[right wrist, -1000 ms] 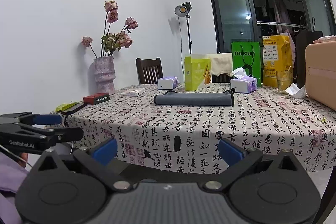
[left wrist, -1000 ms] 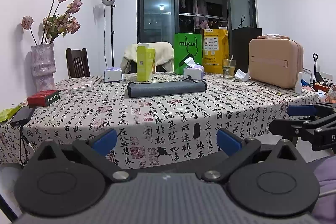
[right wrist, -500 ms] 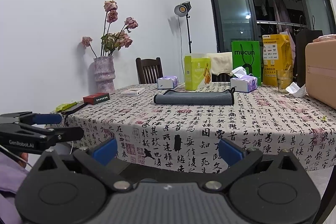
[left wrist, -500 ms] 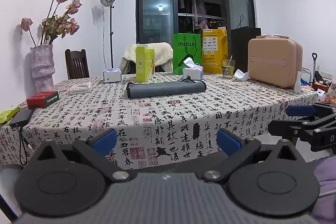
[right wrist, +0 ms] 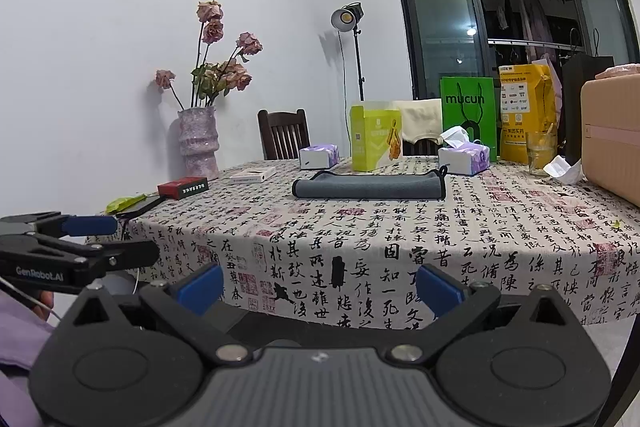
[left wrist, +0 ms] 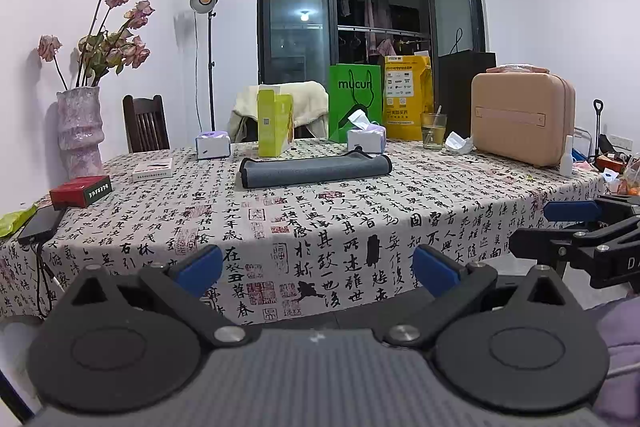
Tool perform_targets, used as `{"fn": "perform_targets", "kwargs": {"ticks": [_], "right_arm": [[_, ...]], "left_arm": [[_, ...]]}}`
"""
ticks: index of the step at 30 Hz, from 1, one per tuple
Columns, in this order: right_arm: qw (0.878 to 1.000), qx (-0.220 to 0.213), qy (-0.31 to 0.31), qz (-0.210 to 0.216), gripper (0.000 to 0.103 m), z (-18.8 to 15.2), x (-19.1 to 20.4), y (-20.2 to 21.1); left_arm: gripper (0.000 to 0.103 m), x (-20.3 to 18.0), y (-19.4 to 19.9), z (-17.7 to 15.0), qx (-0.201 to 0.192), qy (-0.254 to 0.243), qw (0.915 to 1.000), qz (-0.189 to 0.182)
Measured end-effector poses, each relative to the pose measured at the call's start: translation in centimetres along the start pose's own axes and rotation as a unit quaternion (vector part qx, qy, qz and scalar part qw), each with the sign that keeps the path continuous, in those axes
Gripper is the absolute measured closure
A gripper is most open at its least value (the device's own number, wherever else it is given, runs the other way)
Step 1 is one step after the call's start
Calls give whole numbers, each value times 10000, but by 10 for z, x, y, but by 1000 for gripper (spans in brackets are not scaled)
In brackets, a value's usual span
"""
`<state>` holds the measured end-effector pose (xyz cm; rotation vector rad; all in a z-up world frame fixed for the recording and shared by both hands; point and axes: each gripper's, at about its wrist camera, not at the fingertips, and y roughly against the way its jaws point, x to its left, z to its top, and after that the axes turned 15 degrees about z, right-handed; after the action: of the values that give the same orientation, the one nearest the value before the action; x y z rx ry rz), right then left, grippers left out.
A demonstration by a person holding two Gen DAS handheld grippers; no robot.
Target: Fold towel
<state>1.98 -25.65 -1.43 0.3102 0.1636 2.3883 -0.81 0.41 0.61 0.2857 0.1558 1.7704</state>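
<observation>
Grey folded cloth towel (left wrist: 315,170): flat on calligraphy-print tablecloth (left wrist: 360,227), well ahead of both tongs. Left tongs (left wrist: 316,269), right tongs (right wrist: 320,285): spread wide, empty, short of table edge. Step: approach. Next: reach forward, pinch towel edge.

Both cams sit low, off the near edge of the table (left wrist: 360,223), looking level across it toward the far window. Left wrist view faces pretty much straight on, with the right gripper (left wrist: 568,227) poking in at its right edge. Right wrist view is angled a bit leftward, catching the left gripper (right wrist: 100,239) at its left edge. Both are well back from the gray towel (left wrist: 316,169) and share it, plus the vase (right wrist: 199,143) and green bag (right wrist: 468,119).
</observation>
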Motion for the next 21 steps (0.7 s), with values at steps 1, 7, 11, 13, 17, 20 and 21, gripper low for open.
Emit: {"fn": "perform_targets", "kwargs": {"ticks": [1, 7, 11, 13, 17, 20, 21], "right_arm": [[10000, -2, -1, -3, 0, 0, 0, 0], [10000, -14, -3, -16, 0, 0, 0, 0], [10000, -20, -2, -24, 0, 0, 1, 0], [10000, -19, -3, -20, 0, 0, 0, 0], [10000, -14, 0, -5, 0, 0, 1, 1], [10000, -11, 1, 7, 0, 0, 0, 1], [10000, -11, 1, 6, 0, 0, 0, 0]], "left_arm": [[0, 0, 0, 0, 0, -4, 10000, -4], [0, -1, -1, 1, -8, -22, 10000, -2], [0, -1, -1, 1, -17, -21, 10000, -3], [0, -1, -1, 1, -12, -23, 10000, -3], [0, 0, -1, 1, -10, -27, 10000, 0], [0, 1, -1, 2, -23, -31, 10000, -2], [0, 1, -2, 2, -25, -32, 10000, -6]]}}
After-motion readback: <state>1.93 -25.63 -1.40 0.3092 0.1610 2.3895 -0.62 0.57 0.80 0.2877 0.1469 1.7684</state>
